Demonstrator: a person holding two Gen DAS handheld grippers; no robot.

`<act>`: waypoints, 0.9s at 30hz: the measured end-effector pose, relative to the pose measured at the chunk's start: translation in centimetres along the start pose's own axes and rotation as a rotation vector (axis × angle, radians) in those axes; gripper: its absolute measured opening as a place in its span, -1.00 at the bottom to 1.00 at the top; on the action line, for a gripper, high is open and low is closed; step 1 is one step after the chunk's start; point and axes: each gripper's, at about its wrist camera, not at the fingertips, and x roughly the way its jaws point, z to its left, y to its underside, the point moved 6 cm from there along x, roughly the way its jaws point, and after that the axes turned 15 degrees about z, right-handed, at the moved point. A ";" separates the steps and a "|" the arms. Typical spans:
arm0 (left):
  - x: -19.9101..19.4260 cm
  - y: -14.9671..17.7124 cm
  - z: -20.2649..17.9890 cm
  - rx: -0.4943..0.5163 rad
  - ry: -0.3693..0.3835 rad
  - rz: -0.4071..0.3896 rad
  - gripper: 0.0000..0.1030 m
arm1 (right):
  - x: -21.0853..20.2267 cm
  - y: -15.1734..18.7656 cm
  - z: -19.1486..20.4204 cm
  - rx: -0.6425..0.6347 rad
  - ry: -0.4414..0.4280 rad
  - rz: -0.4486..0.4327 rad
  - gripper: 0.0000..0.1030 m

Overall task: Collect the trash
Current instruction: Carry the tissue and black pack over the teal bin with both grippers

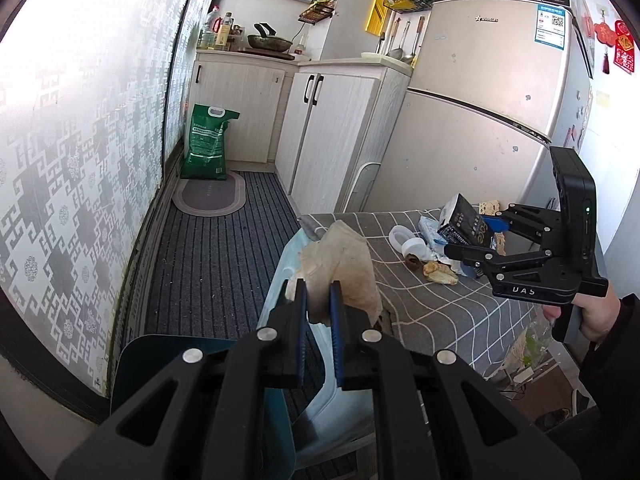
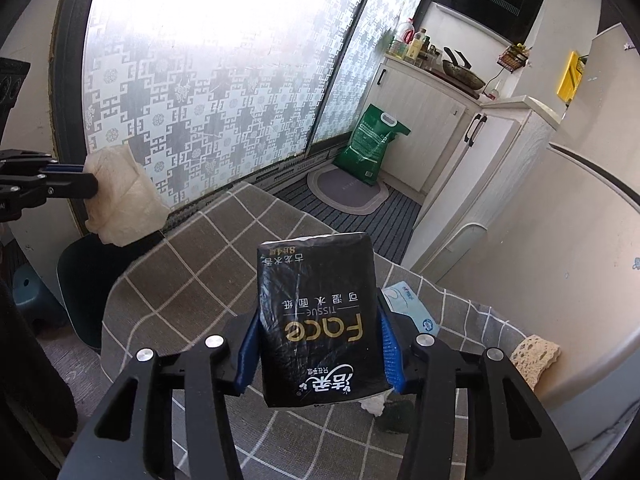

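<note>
The left tool [image 1: 318,300] is squeezed tight on a crumpled paper towel [image 1: 344,264], which hangs in the air past its tips, off the edge of the table [image 1: 440,312]. The right tool [image 2: 318,344] grips a black tissue pack [image 2: 320,320] between its blue pads, held up above the checked cloth. Only the left view shows the trash under the right tool: white tape rolls [image 1: 408,242] and food scraps [image 1: 440,272]; only the right view shows a yellow sponge [image 2: 534,358] beside the right tool.
</note>
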 end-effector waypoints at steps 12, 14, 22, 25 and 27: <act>0.4 3.0 6.0 -0.049 -0.131 0.061 -0.77 | -2.7 -4.1 3.1 0.036 -0.038 -0.061 -0.02; 0.7 3.7 7.0 -0.058 -0.147 0.076 -0.77 | -3.0 -4.9 4.2 0.032 -0.053 -0.069 -0.02; 2.3 6.3 10.3 -0.094 -0.180 0.157 -0.77 | -2.8 -7.6 9.6 0.040 -0.221 -0.053 -0.02; 3.0 7.3 11.1 -0.103 -0.189 0.193 -0.77 | -1.9 -8.1 12.0 0.030 -0.273 -0.018 -0.02; 3.5 7.9 11.7 -0.111 -0.193 0.217 -0.77 | -1.2 -8.4 13.3 0.023 -0.298 0.005 -0.02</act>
